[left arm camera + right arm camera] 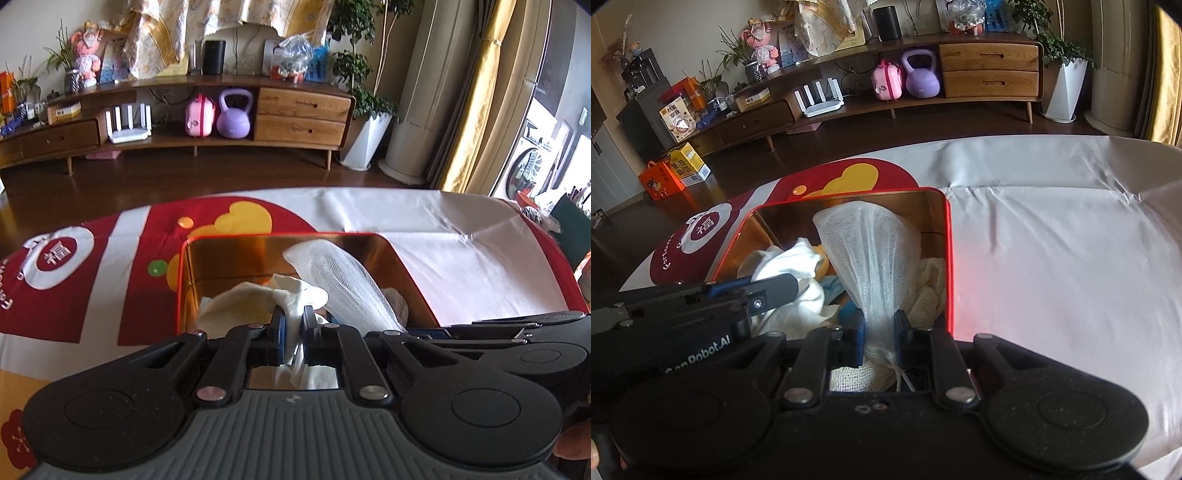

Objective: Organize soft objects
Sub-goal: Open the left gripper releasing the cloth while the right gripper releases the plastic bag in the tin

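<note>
A red-rimmed tin box (pixel 948 258) with a gold inside stands open on the table. My left gripper (pixel 293 317) is shut on a crumpled white cloth (pixel 251 299) and holds it over the left side of the box (pixel 181 280). To its right, my right gripper (pixel 881 325) is shut on the gathered neck of a white mesh bag (pixel 871 251), which stands up inside the box. The mesh bag (pixel 340 273) and the white cloth (pixel 798 266) show in both views. A cream knitted cloth (pixel 927 295) and bits of blue and orange lie lower in the box.
The table wears a red and white printed cloth (pixel 1052 258), plain white to the right of the box. Beyond the far edge is dark wooden floor, then a long wooden cabinet (pixel 303 114) with a purple kettlebell (pixel 234 114). Curtains (pixel 476 110) hang at the right.
</note>
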`<state>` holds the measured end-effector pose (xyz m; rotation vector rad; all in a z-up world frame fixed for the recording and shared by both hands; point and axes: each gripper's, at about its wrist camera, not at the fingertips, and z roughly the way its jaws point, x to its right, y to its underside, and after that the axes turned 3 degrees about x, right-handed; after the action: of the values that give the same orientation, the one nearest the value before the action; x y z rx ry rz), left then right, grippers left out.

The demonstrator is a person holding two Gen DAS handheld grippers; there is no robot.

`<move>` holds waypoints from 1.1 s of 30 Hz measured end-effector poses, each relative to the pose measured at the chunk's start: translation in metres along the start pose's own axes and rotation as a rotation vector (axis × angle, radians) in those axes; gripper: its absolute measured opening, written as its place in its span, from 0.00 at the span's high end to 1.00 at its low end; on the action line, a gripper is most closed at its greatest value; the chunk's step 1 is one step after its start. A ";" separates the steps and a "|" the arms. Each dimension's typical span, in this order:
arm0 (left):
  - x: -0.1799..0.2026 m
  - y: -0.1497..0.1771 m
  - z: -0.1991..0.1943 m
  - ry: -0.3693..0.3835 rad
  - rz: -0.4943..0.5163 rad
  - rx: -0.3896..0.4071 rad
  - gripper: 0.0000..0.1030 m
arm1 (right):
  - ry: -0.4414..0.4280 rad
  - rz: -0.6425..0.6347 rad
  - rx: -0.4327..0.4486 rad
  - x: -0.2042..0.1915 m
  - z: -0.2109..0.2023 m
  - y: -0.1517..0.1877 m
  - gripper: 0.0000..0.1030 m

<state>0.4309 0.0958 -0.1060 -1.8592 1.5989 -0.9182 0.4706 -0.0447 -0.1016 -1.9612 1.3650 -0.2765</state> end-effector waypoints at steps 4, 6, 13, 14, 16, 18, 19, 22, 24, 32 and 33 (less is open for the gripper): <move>0.002 0.004 0.007 0.004 0.002 -0.034 0.92 | -0.002 -0.008 0.005 0.000 0.000 0.000 0.84; 0.003 0.006 0.012 0.006 0.010 -0.056 0.92 | 0.001 -0.014 0.006 -0.001 0.000 -0.001 0.82; 0.004 0.007 0.009 0.005 0.006 -0.058 0.92 | -0.002 -0.012 0.025 0.000 -0.008 -0.002 0.76; 0.004 0.007 0.008 0.002 0.011 -0.057 0.92 | -0.001 -0.014 0.028 0.001 -0.010 -0.003 0.75; 0.006 0.007 0.004 -0.001 0.026 -0.056 0.91 | -0.007 -0.015 0.032 0.001 -0.013 -0.004 0.73; 0.007 0.008 0.000 -0.003 0.033 -0.051 0.90 | -0.006 -0.015 0.034 0.001 -0.017 -0.003 0.72; 0.008 0.008 -0.002 -0.002 0.034 -0.049 0.89 | -0.004 -0.016 0.038 0.001 -0.019 -0.003 0.71; 0.009 0.007 -0.007 -0.002 0.038 -0.043 0.89 | -0.005 -0.018 0.042 0.002 -0.026 -0.002 0.69; 0.010 0.006 -0.011 -0.006 0.041 -0.036 0.88 | -0.012 -0.021 0.048 0.002 -0.031 -0.002 0.67; 0.012 0.006 -0.036 -0.003 0.039 -0.014 0.75 | -0.018 -0.026 0.080 -0.002 -0.056 0.001 0.64; 0.012 0.005 -0.039 -0.002 0.036 -0.011 0.74 | -0.020 -0.025 0.085 -0.003 -0.061 0.001 0.63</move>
<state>0.3981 0.0848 -0.0830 -1.8325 1.6340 -0.8940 0.4355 -0.0688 -0.0580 -1.9076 1.2957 -0.3205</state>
